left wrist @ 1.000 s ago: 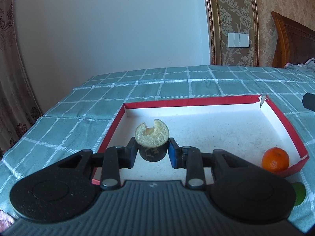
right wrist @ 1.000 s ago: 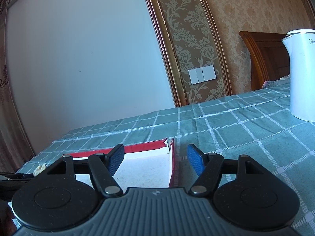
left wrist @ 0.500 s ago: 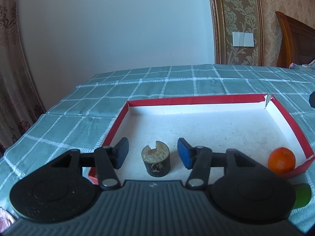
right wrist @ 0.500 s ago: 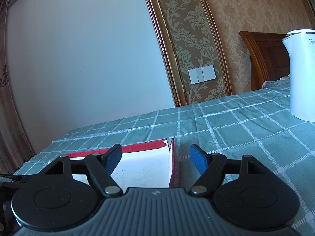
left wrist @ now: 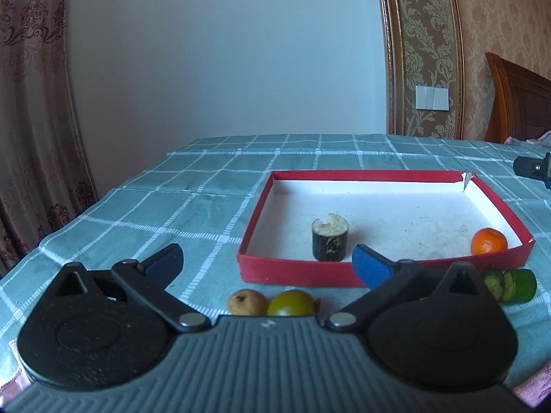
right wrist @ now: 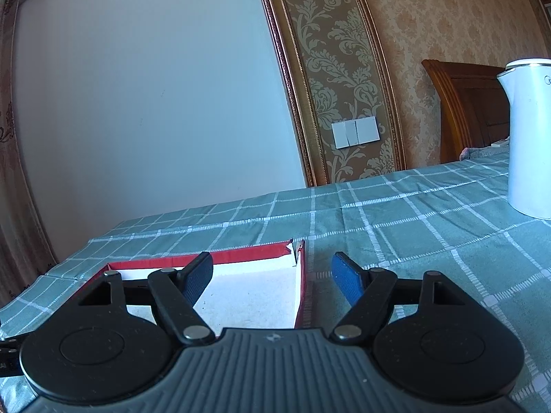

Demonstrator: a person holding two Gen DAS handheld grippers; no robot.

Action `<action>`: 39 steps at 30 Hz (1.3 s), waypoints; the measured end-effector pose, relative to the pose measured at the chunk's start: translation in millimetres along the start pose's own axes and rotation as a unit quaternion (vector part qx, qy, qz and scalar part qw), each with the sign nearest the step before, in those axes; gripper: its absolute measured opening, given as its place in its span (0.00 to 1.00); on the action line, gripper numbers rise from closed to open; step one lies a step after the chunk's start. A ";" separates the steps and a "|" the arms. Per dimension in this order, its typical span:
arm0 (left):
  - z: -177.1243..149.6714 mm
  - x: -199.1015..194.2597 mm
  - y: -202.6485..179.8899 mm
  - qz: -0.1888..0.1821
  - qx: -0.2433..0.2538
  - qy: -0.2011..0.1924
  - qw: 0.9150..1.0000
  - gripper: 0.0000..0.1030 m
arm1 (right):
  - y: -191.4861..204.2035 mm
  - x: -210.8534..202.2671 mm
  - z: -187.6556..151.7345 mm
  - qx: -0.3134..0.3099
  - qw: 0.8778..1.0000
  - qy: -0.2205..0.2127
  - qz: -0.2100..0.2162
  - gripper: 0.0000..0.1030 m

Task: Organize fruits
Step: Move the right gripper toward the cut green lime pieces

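Observation:
A red-walled white tray [left wrist: 296,272] lies on the checked tablecloth. Inside it stand a dark cut stub with a pale notched top [left wrist: 330,239] and, at the near right corner, an orange tangerine [left wrist: 489,241]. My left gripper [left wrist: 267,261] hangs in front of the tray's near wall, its jaws opening wide with nothing between them. On the cloth just before it lie a tan pear-like fruit [left wrist: 246,303] and a yellow-green round fruit [left wrist: 291,303]. Green cut pieces [left wrist: 513,285] lie to the right. My right gripper [right wrist: 272,273] stands open and empty over the tray's far right corner [right wrist: 298,251].
A white electric kettle [right wrist: 528,137] stands on the cloth at the far right of the right wrist view. A curtain [left wrist: 31,120] hangs past the table's left edge. A wooden headboard [left wrist: 516,99] rises behind the table at right. The right gripper's tip [left wrist: 532,167] shows beyond the tray.
My left gripper let go of the dark stub, opened wide and drew back out of the tray; the stub stays standing inside. The fruits on the cloth came into view. The right gripper stayed put.

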State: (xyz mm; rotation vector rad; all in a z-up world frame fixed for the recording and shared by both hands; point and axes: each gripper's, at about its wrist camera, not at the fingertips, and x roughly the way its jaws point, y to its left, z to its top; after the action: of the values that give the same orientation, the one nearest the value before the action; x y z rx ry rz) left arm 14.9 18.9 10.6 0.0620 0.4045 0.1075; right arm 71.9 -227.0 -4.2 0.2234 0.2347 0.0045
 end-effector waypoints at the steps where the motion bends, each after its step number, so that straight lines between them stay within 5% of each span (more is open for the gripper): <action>1: -4.5 -1.4 5.2 0.003 -0.005 -0.004 1.000 1.00 | -0.1 0.9 -0.3 0.001 1.000 0.002 0.003 0.75; 9: -22.3 -14.4 32.6 -0.032 -0.055 -0.064 0.996 1.00 | 6.4 2.9 0.2 -0.003 1.000 0.025 0.016 0.77; 20: -23.6 -14.1 21.2 -0.034 -0.020 -0.064 0.997 1.00 | 33.5 -53.1 -9.6 -0.120 0.990 0.074 0.017 0.77; 27: -22.4 -8.6 27.9 -0.038 -0.040 -0.045 0.997 1.00 | 32.7 -44.0 -37.0 -0.164 0.977 0.135 -0.009 0.77; 35: -22.9 -8.0 29.4 -0.036 -0.045 -0.045 0.997 1.00 | 37.7 -34.7 -47.4 -0.163 0.973 0.160 0.026 0.77; 39: -23.2 -7.8 28.7 -0.036 -0.044 -0.045 0.997 1.00 | 38.6 -28.4 -48.6 -0.160 0.971 0.174 0.037 0.60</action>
State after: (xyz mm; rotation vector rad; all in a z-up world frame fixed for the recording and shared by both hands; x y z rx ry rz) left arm -4.0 47.4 -5.4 -0.0339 0.3120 0.0510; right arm 33.9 -179.6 -35.2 -0.0934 0.5707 0.1550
